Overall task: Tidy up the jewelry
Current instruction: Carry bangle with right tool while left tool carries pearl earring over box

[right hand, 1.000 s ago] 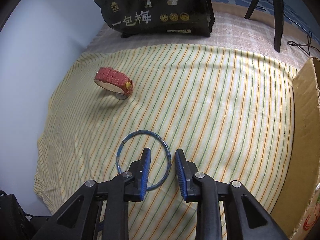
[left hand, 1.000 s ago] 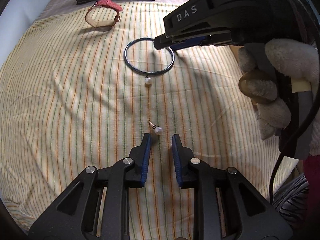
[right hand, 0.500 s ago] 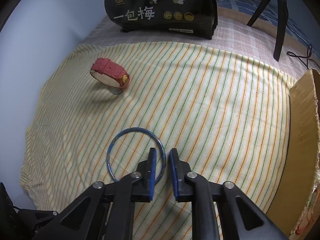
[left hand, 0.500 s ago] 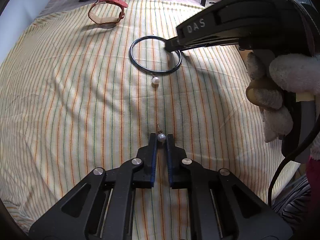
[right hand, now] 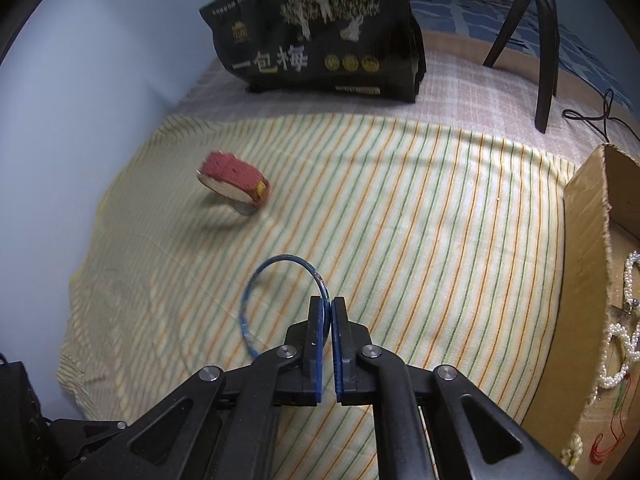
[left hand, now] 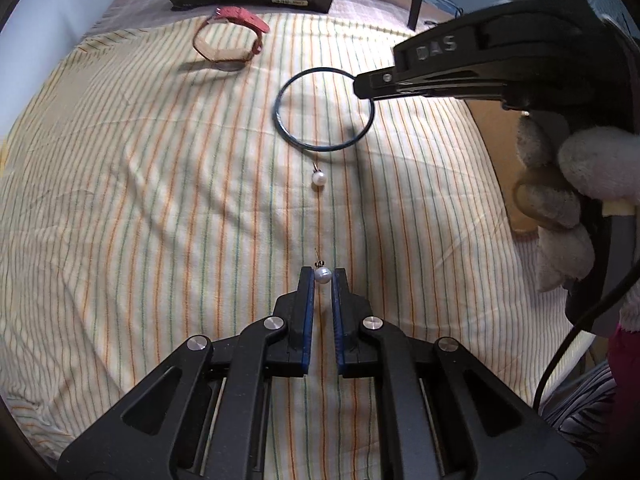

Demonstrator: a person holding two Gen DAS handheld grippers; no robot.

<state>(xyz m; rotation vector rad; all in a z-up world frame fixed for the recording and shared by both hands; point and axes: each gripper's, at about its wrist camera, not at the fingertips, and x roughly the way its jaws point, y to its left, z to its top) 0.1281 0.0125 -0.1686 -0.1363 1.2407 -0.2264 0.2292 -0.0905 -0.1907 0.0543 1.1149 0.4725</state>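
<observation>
Jewelry count, both wrist views.

2 pearl earrings: one (left hand: 322, 275) at 6 o'clock of the left view, one (left hand: 319, 178) just past centre toward 12. 1 blue bangle (left hand: 323, 110) at 12–1 o'clock, also seen in the right view (right hand: 256, 292). 1 red strap (left hand: 230, 38) at 11 o'clock. 1 black bag (right hand: 320, 32) at 12 in the right view. 1 cardboard box (right hand: 586, 240) at 3 o'clock, holding pearl strands (right hand: 618, 344); number can't be told. 1 striped cloth (left hand: 140, 200). 2 grippers: left (left hand: 322, 278), right (right hand: 327, 312).
</observation>
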